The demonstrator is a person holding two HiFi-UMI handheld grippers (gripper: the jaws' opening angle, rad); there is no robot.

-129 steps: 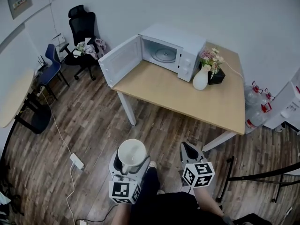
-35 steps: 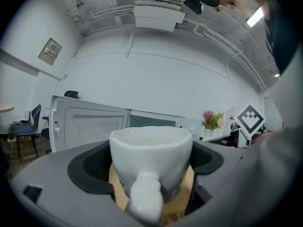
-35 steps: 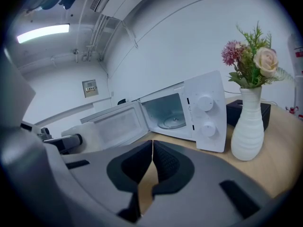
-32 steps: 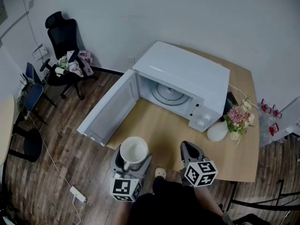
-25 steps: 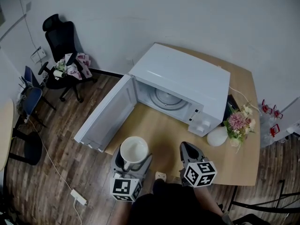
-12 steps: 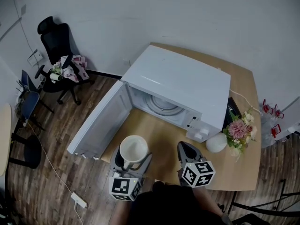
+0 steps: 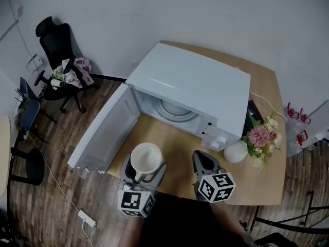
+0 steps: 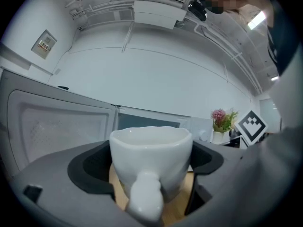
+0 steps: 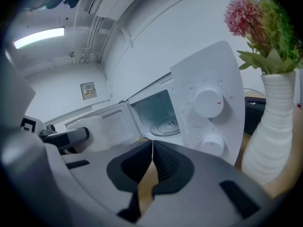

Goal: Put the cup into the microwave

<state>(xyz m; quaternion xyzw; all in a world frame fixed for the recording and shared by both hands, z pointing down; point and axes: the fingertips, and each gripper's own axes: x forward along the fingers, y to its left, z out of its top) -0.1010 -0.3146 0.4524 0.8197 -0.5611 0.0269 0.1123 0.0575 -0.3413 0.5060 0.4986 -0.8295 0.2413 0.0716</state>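
Fingers of your left gripper (image 8: 151, 167) clamp the slick, breakable cup (image 7: 146, 158) by its body; those of your right gripper (image 9: 151, 155) meet, empty.

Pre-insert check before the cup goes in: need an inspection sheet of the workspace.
Surface: wooden table, bare in front of the microwave.
Job's things: white cup upright, looks empty; microwave with door open, turntable bare.
Clutter: white vase with flowers, right of the microwave.
Grippers: left gripper shut on the cup; right gripper shut, nothing between the jaws.
Cables: white cord on the table behind the vase; power strip with cord on the floor.
Surroundings: wood floor, black office chair piled with clothes, white wall.
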